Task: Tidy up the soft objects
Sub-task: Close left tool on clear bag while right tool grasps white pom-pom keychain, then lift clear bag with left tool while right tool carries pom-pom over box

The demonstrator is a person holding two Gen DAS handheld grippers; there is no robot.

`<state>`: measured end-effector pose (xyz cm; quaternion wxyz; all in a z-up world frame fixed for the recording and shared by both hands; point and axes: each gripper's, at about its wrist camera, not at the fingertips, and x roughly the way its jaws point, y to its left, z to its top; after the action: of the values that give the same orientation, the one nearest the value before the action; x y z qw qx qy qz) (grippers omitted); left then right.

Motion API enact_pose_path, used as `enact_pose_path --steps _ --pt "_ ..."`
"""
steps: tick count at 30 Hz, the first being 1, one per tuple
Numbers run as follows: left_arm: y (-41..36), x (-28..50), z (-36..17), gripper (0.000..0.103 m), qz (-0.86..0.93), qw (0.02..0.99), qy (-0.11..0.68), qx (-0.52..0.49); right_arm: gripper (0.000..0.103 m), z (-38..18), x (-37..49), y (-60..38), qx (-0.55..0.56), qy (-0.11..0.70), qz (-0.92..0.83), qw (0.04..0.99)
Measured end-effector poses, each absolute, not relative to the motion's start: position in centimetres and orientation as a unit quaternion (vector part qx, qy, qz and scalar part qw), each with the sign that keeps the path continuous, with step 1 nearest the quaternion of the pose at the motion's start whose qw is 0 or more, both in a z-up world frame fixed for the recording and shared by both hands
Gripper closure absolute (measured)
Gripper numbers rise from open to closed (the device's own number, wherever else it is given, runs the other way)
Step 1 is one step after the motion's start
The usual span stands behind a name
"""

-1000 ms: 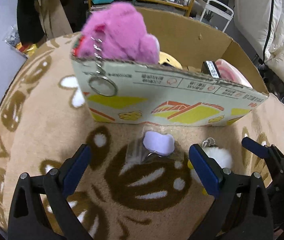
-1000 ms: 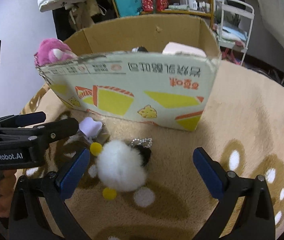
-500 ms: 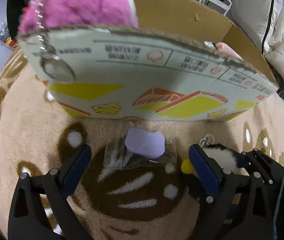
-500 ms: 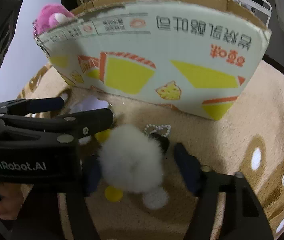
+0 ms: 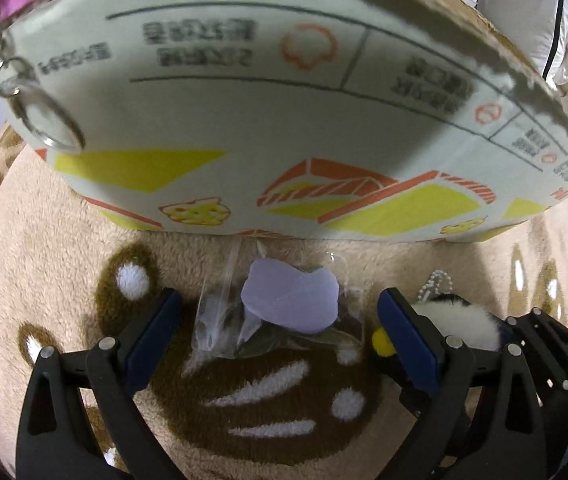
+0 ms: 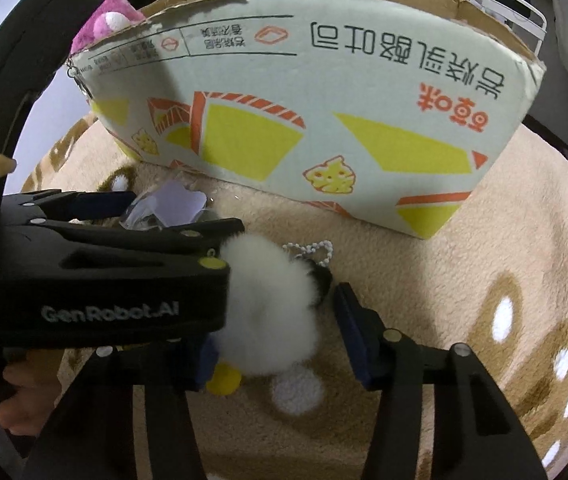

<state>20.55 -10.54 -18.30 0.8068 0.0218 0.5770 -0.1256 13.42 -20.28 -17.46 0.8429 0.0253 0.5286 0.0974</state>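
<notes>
A lilac soft piece in a clear plastic bag (image 5: 290,306) lies on the rug just in front of the printed cardboard box (image 5: 284,120). My left gripper (image 5: 280,332) is open, its blue pads either side of the bag. A white fluffy plush with yellow pompoms and a bead chain (image 6: 268,312) lies to the right. My right gripper (image 6: 276,336) has narrowed around the plush, its pads at the fur; a firm hold cannot be told. The plush also shows in the left wrist view (image 5: 460,322). A pink plush (image 6: 104,24) sits in the box.
The box (image 6: 304,112) stands close ahead and fills much of both views; a key ring (image 5: 40,120) hangs over its left wall. The left gripper body (image 6: 96,276) crosses right beside the right gripper. Beige patterned rug (image 6: 484,280) extends to the right.
Both grippers moved forward and down toward the box. The left now straddles the bagged lilac piece. The right closed in from wide open around the white plush.
</notes>
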Motion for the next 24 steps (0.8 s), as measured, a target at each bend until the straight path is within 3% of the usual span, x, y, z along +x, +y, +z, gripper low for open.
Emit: enact_pose_path --steps 8,12,15,24 --pt "-11.9 19.6 -18.6 0.007 -0.120 0.810 0.573 0.032 0.047 -17.8 13.7 -19.4 0.023 0.529 0.095 0.843" --pt "-11.0 19.5 -18.4 0.016 -0.115 0.812 0.571 0.034 0.048 -17.9 13.8 -19.5 0.022 0.528 0.095 0.843" --pt "-10.6 19.3 -18.1 0.024 -0.107 0.814 0.570 0.032 0.056 -17.8 13.7 -19.7 0.026 0.525 0.092 0.846" --pt "-9.7 18.0 -17.6 0.027 -0.112 0.816 0.567 0.025 0.061 -17.5 14.0 -20.5 0.037 0.523 0.084 0.848"
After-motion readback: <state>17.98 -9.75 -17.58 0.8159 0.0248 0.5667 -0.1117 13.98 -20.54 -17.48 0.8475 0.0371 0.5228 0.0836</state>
